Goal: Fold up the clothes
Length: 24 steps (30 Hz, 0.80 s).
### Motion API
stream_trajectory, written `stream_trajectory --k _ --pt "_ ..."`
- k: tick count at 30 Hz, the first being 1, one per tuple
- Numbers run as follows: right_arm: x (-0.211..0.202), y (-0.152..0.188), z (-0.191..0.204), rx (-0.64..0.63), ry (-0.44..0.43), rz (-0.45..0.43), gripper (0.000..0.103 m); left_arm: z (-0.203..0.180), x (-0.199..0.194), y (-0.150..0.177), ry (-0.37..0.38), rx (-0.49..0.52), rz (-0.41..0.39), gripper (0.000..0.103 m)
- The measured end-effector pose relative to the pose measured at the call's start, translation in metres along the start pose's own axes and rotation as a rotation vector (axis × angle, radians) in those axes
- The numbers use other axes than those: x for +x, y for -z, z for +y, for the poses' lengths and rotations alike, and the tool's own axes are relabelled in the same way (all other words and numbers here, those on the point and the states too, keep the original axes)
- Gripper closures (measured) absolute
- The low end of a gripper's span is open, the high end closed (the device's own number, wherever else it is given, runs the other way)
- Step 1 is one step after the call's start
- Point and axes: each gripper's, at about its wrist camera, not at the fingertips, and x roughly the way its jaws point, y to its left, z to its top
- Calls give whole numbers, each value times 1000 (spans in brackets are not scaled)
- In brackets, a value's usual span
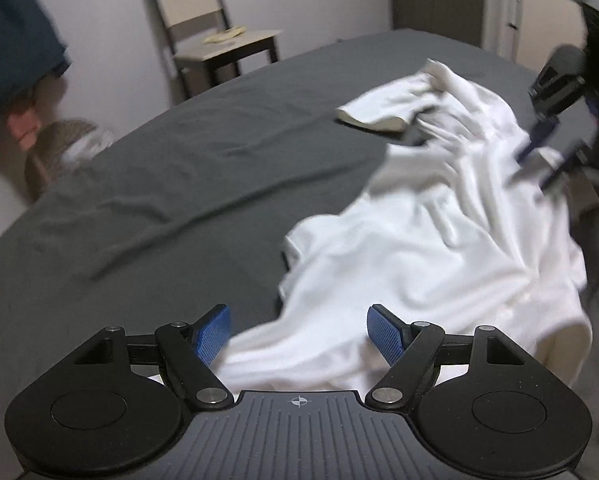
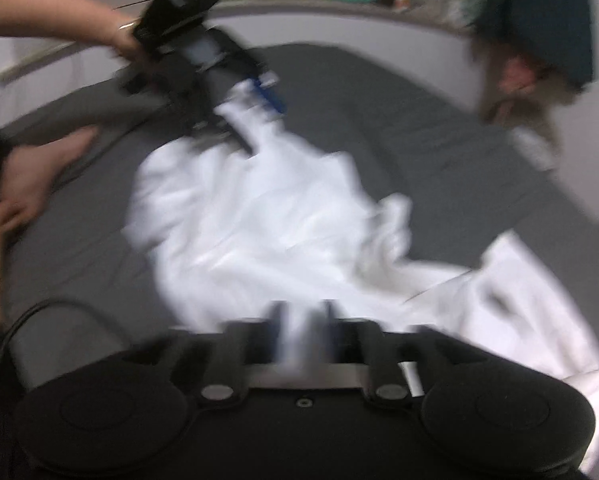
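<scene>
White cotton-like cloth: the shirt [image 1: 439, 248] lies rumpled on the grey sheet [image 1: 179, 184], ahead and to the right of the left gripper [image 1: 299, 336]. That gripper's blue pads [image 1: 213, 336] stand wide apart with a tongue of hem between them, not pinched. Farther right, the right gripper [image 2: 301, 330] has its fingers close together with white fabric between them; blur makes the hold only probable. The shirt looks light, limp and easily creased, so a seam, hem or shoulder edge would likely give the surest hold. One short sleeve [image 1: 383, 108] sticks out beyond, still unfolded.
</scene>
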Motion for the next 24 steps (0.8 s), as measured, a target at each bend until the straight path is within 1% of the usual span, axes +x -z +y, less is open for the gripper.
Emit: stream_trajectory --k 1,2,4,8,10,11,12,13,17,19,20,22,24 --pt "3 -5 -3 -5 26 -6 52 3 1 -2 2 -25 -1 27" --pt "9 -9 -9 -2 29 6 52 5 3 -4 3 -47 -2 27" --pt "21 -19 -19 3 33 31 53 3 6 -6 -4 -49 -13 27" --pt "46 -38 -40 13 42 79 54 -2 13 -10 -11 -20 -17 27" --pt "60 -47 -50 43 23 118 55 -5 15 -11 -10 -5 -11 27" --pt "68 -49 -54 72 11 145 63 -5 16 -12 -8 0 -7 27" --pt "73 -51 -56 94 -2 159 72 -5 17 -11 -5 -2 -6 27" --pt "70 -49 -53 93 -16 135 97 -5 17 -11 -1 -5 -5 27" --pt "53 -42 -38 87 -79 33 98 -8 16 -6 37 -21 -8 27" --pt "21 -31 -19 52 -159 -72 98 -12 12 -2 56 -19 -21 27" --pt "7 -24 -10 29 -191 -92 98 -15 9 -2 60 1 -24 27" --pt "-15 -7 10 -62 -198 -72 98 -21 4 -2 68 41 -32 27" --pt "-29 12 28 -163 -187 3 98 -27 -1 -1 76 80 -39 27"
